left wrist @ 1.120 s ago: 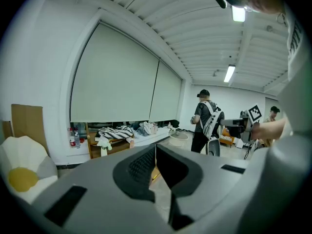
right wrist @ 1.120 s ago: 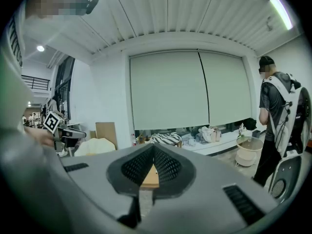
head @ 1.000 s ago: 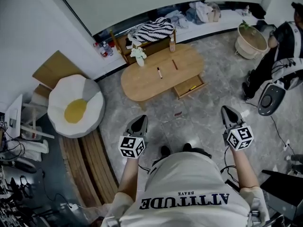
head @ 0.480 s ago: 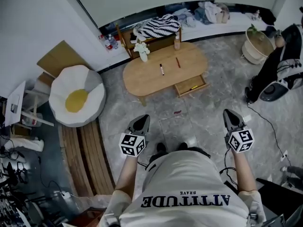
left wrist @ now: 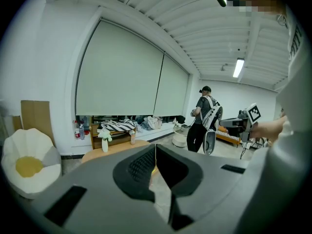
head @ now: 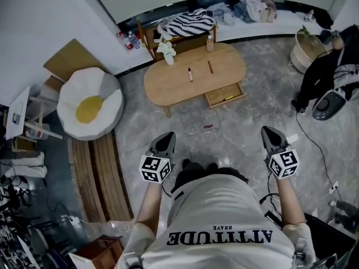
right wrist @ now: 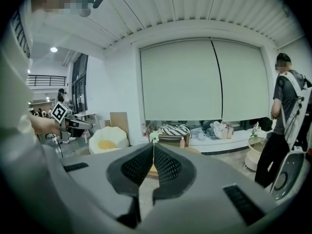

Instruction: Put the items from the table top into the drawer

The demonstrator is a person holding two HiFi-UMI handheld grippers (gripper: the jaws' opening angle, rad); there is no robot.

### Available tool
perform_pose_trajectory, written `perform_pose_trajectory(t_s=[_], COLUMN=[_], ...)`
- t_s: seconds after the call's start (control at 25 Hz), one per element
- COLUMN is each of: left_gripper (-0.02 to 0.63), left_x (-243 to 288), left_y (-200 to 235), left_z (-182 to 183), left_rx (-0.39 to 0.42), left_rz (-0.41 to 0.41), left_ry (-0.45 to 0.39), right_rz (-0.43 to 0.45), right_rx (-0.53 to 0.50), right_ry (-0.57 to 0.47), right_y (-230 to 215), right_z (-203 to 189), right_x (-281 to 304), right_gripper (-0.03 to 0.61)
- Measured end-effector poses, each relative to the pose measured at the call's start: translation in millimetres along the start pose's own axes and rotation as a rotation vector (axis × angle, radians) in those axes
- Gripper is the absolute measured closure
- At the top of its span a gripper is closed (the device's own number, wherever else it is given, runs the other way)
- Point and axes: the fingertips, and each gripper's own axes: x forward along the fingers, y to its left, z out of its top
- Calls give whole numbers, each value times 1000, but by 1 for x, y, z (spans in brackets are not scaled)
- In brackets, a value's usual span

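Observation:
A low oval wooden table stands a few steps ahead of me. On it lie a black marker and a brown pen. A small bottle and a vase of white flowers stand on it too. Its drawer is pulled open at the near right, with something yellow inside. My left gripper and right gripper are held out over the floor, far short of the table. Both are shut and empty, as the left gripper and right gripper views show.
An egg-shaped cushion sits left of the table and wooden slats lie on the floor beside me. A shelf with striped cloth stands behind the table. At the right are a person in black, a basket and floor cables. A small red item lies on the floor.
Both grippers stay shut and roughly where they were in the picture. The head view has shifted, so the table and room sit a little higher in it.

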Motion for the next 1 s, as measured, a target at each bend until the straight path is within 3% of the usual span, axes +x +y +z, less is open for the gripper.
perform_pose_trajectory(t_s=[0.56,1.0], left_gripper=[591,591], left_x=[29,78], left_y=[4,57], left_z=[5,22], left_rx=[4,-13], left_rz=[16,-16], left_ry=[13,19], right_rz=[11,-25], right_rx=[11,10], right_ry=[-2,33], right_y=[-26,-40], right_z=[2,17], right_x=[25,82], right_gripper=[558,558])
